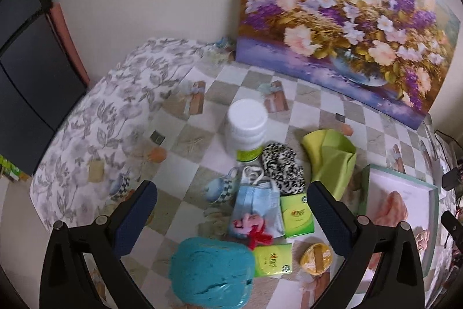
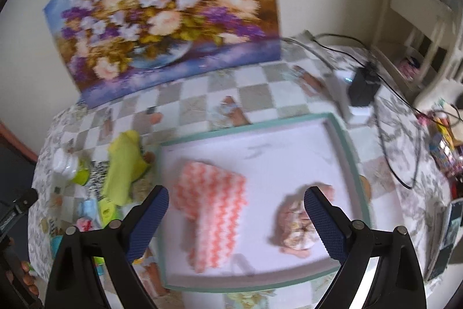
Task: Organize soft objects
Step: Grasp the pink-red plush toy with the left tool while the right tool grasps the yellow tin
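Here the chevron cloth (image 2: 215,217) lies lengthwise toward the right gripper (image 2: 235,217), tray-borne.

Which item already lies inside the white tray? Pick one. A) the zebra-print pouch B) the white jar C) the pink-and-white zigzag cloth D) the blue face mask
C: in the right wrist view the pink-and-white zigzag cloth rests on the floor of the white tray, between the open right tongs.

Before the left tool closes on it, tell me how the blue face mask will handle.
The blue face mask looks thin and pleated, so probably floppy and light. Its loose ear loops may snag the zebra-print fabric beside it. The pink toy lying on it would likely slide off.
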Available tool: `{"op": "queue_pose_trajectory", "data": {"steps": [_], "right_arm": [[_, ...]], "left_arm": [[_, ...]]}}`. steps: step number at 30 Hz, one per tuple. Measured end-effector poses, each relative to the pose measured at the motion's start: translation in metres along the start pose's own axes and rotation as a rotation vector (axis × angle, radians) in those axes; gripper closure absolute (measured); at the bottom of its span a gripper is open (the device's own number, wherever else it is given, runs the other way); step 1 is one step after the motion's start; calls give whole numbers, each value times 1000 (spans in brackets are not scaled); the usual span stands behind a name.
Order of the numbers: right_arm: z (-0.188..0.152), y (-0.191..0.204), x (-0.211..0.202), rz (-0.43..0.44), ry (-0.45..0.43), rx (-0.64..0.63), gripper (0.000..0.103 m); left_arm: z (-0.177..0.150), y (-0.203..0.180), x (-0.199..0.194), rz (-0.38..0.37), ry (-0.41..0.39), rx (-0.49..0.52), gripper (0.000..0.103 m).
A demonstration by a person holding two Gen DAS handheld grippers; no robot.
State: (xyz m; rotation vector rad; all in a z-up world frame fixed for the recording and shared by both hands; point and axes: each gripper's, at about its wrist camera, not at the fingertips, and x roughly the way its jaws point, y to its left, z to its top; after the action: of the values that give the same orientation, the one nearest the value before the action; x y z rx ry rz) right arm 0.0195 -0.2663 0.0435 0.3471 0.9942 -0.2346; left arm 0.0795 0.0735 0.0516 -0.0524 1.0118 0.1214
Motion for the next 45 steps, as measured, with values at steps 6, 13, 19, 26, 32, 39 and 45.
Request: {"op": "queue_pose_trajectory", "data": {"steps": [6,13,19,26,32,39,45], "right_arm": [[-7,51,13,131,56,-91,7],[-35,105,44,168,161,-212,7],[-56,125,71,189,261,-276,7],[-73,142,94,213,335,-328,10],[-87,159,96,169,330,-432,17],[-102,177,102,202,368,-495,28],[-111,179,116,173,389,-495,30]], "left_arm": [[-5,12,25,-59,98,5,0],[-7,8,53,-79,200,51,0],[-1,-10,77,-168,339,152,0],[-2,-23,104,-160,451,214,9],[-10,-26,126,-187,547,212,24],[-14,-25,142,-173,589,216,47],[-20,-22,144,-182,586,232,64]]}}
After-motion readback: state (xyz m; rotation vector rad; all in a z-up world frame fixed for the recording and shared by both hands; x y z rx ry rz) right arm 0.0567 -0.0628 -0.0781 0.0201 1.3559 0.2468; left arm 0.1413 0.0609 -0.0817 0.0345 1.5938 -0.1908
